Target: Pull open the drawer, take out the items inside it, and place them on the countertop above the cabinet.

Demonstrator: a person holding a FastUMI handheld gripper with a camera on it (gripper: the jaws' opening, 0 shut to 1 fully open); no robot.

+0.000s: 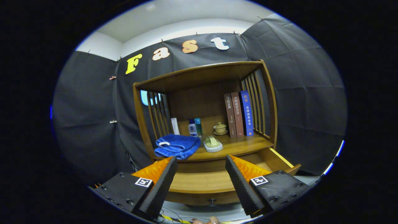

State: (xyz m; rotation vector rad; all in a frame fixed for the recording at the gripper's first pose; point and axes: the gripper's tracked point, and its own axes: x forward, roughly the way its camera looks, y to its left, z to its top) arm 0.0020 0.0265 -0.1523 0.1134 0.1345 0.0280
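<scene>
Smooth, satin-varnished wood throughout the cabinet (205,77), the open drawer (202,182) included. On its countertop (245,144): soft, fluffy towel (177,145) cloth; glazed, glossy ceramic in the lidded cup (220,128); shiny plastic bottles (195,127); matt paper book (238,114) spines. Ridged-looking pads inside the parted gripper (201,163) fingers.

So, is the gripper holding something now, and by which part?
Nothing is held: the gripper is open, fingers apart over the open drawer.
</scene>
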